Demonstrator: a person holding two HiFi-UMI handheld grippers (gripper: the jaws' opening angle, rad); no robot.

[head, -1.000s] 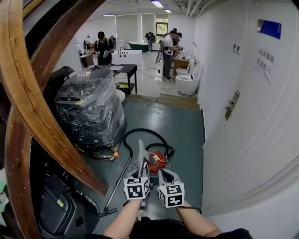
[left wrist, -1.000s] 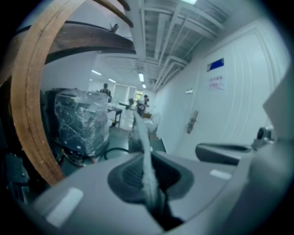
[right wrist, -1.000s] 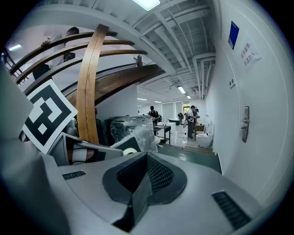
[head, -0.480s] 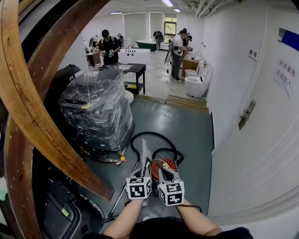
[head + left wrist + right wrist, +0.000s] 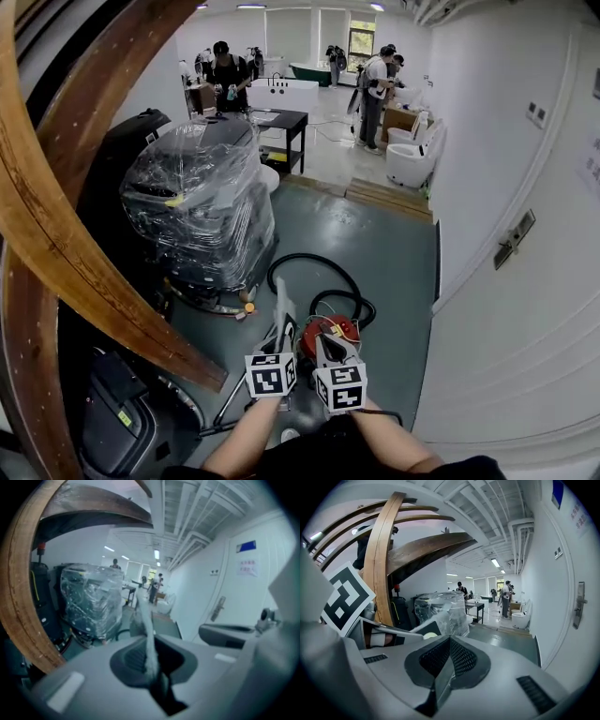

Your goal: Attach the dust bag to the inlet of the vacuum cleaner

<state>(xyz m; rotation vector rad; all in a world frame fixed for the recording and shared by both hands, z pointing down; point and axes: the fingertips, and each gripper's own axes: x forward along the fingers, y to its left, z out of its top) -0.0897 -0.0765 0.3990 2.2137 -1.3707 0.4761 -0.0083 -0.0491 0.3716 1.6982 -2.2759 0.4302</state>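
L gripper (image 5: 284, 330) clamps dust bag (image 5: 282, 298) — R gripper (image 5: 324, 345) clenched, empty | vac (image 5: 343, 327) on floor

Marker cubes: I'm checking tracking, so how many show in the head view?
2: the left cube and the right cube, side by side near the bottom; none seem hidden.

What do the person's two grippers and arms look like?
The left gripper and the right gripper have grey bodies and dark ribbed pads on the jaws. Each carries a white cube with black square markers. The forearms are bare, without sleeves. A thin black cable shows by the right wrist.
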